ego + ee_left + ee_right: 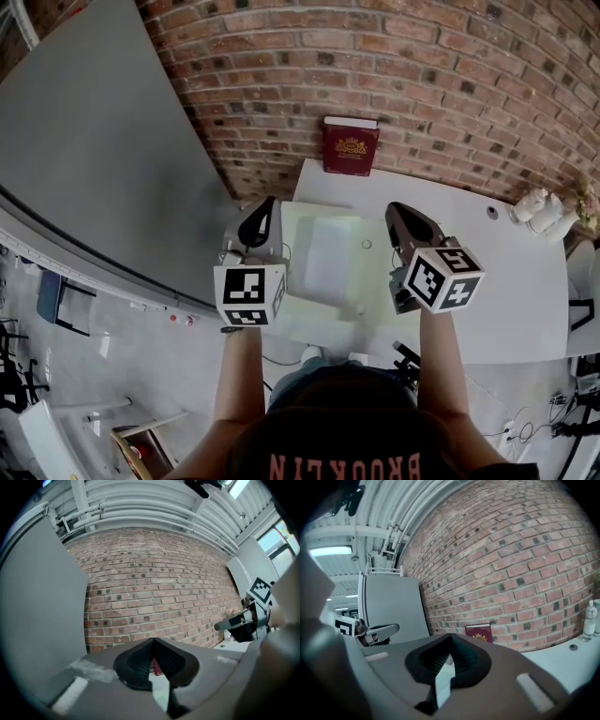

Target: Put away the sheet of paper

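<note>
At the far left a grey panel [103,141] leans along the brick wall [422,84], well clear of the white table [487,281]. The left gripper [267,211] is over the table's near-left corner. Its jaws are clenched on the left edge of the sheet of paper [323,272], and its own view shows a white sliver of the sheet pinched between the ribbed pads. The sheet spans the gap between the two tools above the near edge of the table and looks pale, with a lighter rectangle in its middle. It seems to be held off the surface rather than lying on it. Behind it, at the table's far edge, a dark red book [351,147] stands against the bricks. Its cover carries a gold emblem, but any title is too small to read. The right gripper [401,217] is likewise closed tight on the sheet's right edge, with a white strip showing between its jaws. A few white bottles [539,208] stand at the far-right corner. As I judge it, the pick-up is done and both tools have a firm hold. Carrying the sheet to its place and letting go are not yet done, and no tray or folder for it is visible. The only legible writing is "BROOKLYN" on the person's shirt. The cubes carry only square markers.
</note>
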